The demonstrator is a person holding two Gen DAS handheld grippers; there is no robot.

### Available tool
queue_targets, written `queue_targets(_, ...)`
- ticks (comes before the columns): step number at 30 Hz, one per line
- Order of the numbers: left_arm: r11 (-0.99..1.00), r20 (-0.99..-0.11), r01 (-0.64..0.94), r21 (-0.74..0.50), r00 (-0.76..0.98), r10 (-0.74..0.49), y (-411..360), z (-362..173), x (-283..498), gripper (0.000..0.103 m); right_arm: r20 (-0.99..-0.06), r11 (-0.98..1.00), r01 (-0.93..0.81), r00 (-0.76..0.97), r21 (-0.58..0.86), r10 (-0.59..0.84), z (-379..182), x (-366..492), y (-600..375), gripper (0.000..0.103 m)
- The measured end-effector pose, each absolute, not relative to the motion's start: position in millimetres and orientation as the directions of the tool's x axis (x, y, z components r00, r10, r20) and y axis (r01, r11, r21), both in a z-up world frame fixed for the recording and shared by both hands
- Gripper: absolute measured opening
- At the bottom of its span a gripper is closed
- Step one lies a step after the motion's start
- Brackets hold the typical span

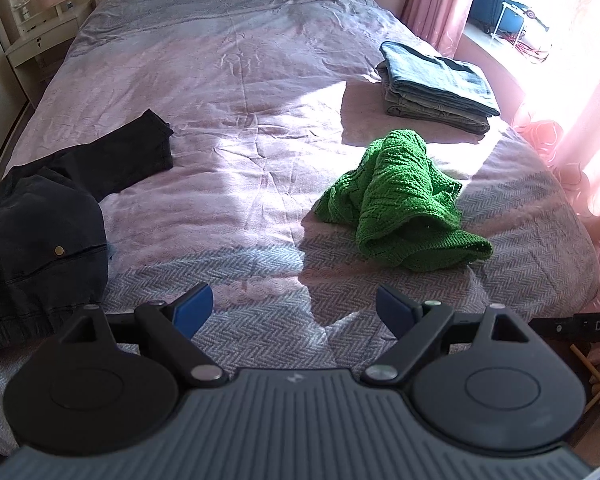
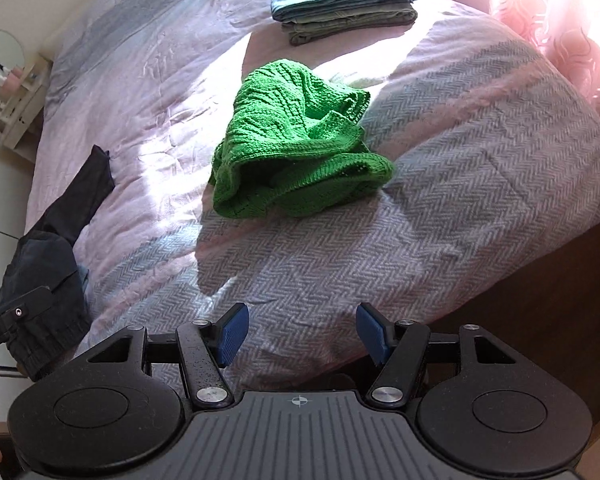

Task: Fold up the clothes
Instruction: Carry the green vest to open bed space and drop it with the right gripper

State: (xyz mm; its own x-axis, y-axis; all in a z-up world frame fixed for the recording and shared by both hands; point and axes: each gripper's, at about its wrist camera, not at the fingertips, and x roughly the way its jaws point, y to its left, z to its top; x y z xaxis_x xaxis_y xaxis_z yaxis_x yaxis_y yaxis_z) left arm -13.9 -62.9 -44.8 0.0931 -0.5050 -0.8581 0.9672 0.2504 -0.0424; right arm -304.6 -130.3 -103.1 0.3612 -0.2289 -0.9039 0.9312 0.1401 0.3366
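curtain (image 1: 432, 0) beyond folded stack (image 1: 436, 84)

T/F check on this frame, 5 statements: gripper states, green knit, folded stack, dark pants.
1. Both grippers have open jaws and hold nothing. True: left gripper and right gripper are open over the bedspread.
2. The green knit sweater is neatly folded. False: it lies crumpled in a heap.
3. A folded stack of clothes lies beyond the sweater. True.
4. The dark pants lie on top of the folded stack. False: they lie apart, at the left side of the bed, unfolded.
5. The right gripper is touching the sweater. False: it is short of it, with bare bedspread between.
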Motion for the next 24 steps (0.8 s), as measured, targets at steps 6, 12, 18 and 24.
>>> queue_targets(6, 0.276, -0.863, 0.96, -0.049, 0.099, -0.496, -79, -51, -18, 0.084, -0.908, 0.156, 0.931, 0.359, 0.33, -0.218, -108, -310, -156, 0.063)
queue_targets(12, 0.305, -0.872, 0.951, -0.055, 0.103, -0.479, -114, -60, -38, 0.073, -0.908, 0.133, 0.93, 0.364, 0.343, -0.205, -114, -337, -194, 0.063)
queue_targets(18, 0.296, -0.884, 0.955, -0.031, 0.112, -0.455, -150, -74, -67, 0.073, -0.915, 0.103, 0.936, 0.352, 0.338, -0.196, -123, -379, -247, 0.063)
queue_targets(24, 0.226, -0.889, 0.974, 0.026, 0.126, -0.44, -185, -97, -107, 0.073, -0.916, 0.056, 0.927, 0.375, 0.371, -0.143, -149, -417, -287, 0.064)
